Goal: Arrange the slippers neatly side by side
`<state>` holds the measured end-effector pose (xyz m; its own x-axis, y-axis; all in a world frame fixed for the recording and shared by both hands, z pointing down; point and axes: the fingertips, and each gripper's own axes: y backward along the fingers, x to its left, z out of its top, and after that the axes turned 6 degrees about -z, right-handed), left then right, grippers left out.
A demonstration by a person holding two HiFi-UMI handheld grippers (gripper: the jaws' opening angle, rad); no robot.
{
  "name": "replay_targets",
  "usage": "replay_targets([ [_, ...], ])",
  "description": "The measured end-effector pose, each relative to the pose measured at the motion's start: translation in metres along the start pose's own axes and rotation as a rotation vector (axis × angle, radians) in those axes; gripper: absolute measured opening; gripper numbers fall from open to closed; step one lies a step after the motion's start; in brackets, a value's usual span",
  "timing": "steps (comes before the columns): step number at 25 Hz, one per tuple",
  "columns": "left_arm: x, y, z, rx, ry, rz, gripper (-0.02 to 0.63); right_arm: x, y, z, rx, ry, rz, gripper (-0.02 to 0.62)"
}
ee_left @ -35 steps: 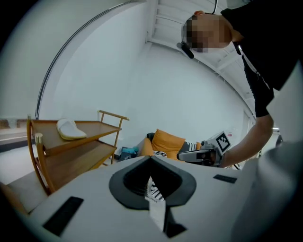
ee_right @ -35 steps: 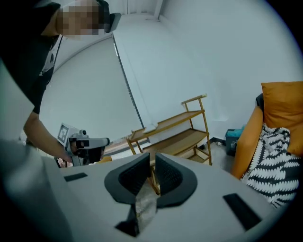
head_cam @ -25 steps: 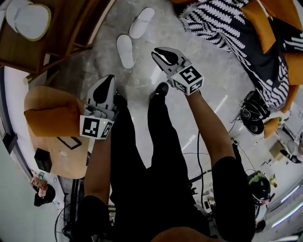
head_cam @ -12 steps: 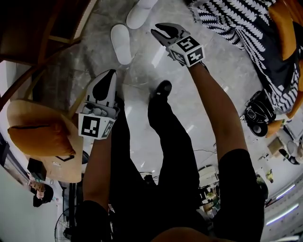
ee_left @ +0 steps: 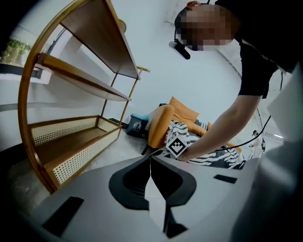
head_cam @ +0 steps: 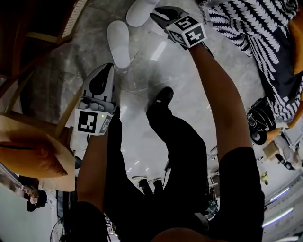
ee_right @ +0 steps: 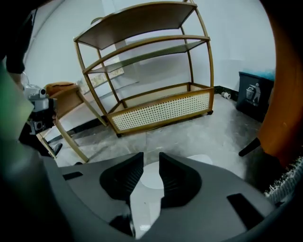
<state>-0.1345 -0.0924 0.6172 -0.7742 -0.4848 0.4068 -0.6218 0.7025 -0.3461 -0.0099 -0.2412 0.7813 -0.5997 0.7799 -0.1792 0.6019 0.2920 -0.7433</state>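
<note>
Two slippers are lying on the floor [head_cam: 142, 71], not side by side. The nearer slipper [head_cam: 118, 43] is sitting left of and before the farther slipper [head_cam: 138, 11], near it. A shelf [head_cam: 52, 37] is standing to their left, and a blanket [head_cam: 255, 33] is lying to their right.

white slipper [head_cam: 118, 43], second white slipper [head_cam: 138, 11], grey marbled floor [head_cam: 142, 90], black-and-white leaf-print throw [head_cam: 255, 38], orange cushion [head_cam: 28, 155], light-wood shelf [ee_right: 142, 61] with pale cane-weave panels, orange armchair [ee_left: 163, 124], dark bin [ee_right: 255, 94] with white symbol, black trousers [head_cam: 180, 151], black shoe [head_cam: 163, 97]
</note>
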Motion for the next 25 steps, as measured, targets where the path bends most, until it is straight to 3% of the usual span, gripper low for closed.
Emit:
replay_targets([
  [12, 0.068, -0.063, -0.039, -0.044, -0.042, 0.087, 0.017, -0.04, -0.078, -0.035, 0.066, 0.047, -0.009, 0.132],
  [20, 0.086, -0.068, -0.059, -0.069, -0.045, 0.093, 0.017, -0.056, -0.113, -0.054, 0.165, 0.141, -0.02, 0.132],
  [25, 0.091, -0.062, -0.069, -0.068, -0.041, 0.091, 0.017, -0.049, -0.124, -0.054, 0.222, 0.178, 0.034, 0.107],
])
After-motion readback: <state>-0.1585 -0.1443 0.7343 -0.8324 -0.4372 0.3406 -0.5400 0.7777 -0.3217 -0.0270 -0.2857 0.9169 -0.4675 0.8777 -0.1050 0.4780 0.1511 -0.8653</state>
